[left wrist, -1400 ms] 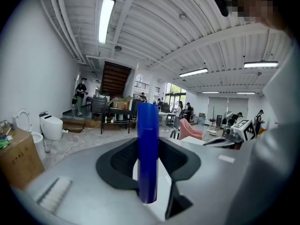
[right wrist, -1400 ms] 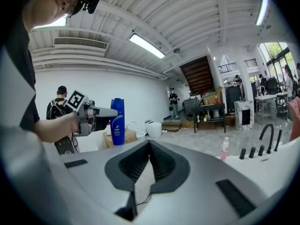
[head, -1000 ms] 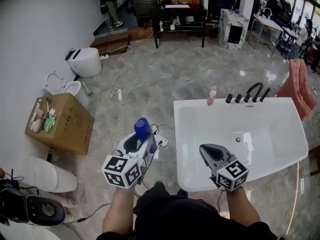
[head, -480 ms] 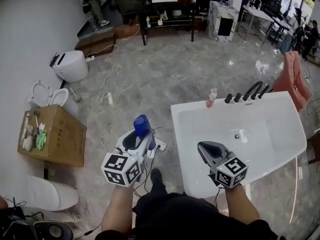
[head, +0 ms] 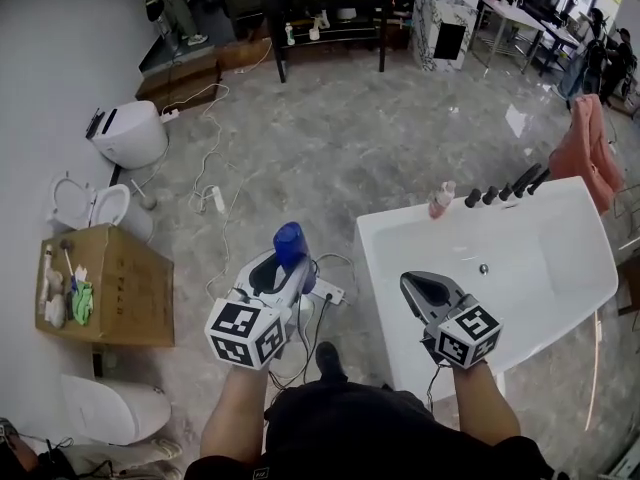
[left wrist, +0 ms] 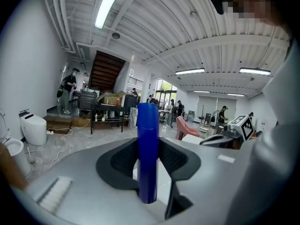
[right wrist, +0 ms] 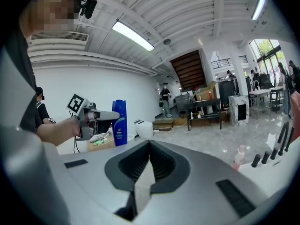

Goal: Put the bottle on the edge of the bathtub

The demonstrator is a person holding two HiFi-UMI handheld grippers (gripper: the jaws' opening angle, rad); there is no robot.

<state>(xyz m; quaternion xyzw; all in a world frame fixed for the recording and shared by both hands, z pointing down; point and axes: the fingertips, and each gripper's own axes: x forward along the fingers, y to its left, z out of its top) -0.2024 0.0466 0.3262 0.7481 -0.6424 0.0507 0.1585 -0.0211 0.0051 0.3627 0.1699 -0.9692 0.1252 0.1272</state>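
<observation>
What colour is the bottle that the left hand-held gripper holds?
Blue. The bottle shows best in the left gripper view.

The left gripper (head: 283, 268) and right gripper (head: 420, 288) share a smooth grey shell, and their fingers (right wrist: 164, 165) are lined with black ribbed padding. At the 6 o'clock end of each sits a white cube (head: 245, 333) printed with black square markers. Two black strips mark the right shell's top. The person wears a black top (head: 370, 433), forearms uncovered, and a dark shoe (head: 328, 360).
</observation>
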